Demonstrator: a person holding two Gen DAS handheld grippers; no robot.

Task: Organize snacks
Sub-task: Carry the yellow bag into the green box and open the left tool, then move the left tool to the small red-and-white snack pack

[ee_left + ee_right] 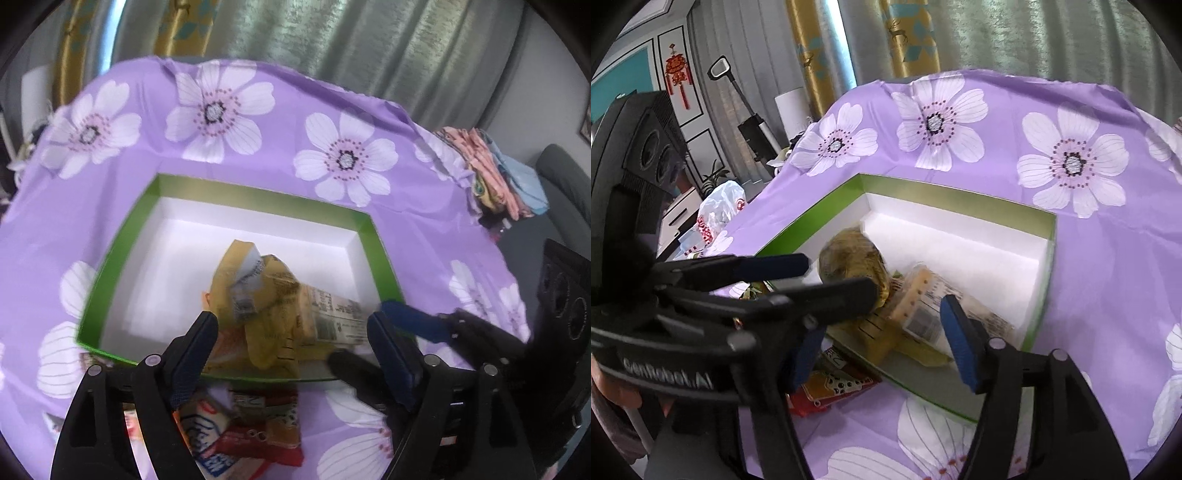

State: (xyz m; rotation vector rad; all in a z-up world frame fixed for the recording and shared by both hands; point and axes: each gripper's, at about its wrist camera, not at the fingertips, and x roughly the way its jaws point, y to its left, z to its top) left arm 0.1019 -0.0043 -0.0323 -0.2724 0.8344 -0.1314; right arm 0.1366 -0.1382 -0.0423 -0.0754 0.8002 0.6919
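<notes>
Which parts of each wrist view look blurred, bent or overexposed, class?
Left wrist view: the yellow snack packets in the green box are motion-smeared, the box's white floor is washed out, and the purple cloth bulges from fisheye distortion. Right wrist view: the packets blur likewise; corners vignette black.

Your box (pixel 236 192) sits on the cloth-covered table (pixel 424 243), with the snack packets (pixel 280 295) piled inside against its near wall. More packets (pixel 236 432) lie on the cloth just outside that wall, on your side. Beyond the box is open cloth, then the curtains (pixel 332 37). Off the table's far right corner sits folded laundry (pixel 495 170).
</notes>
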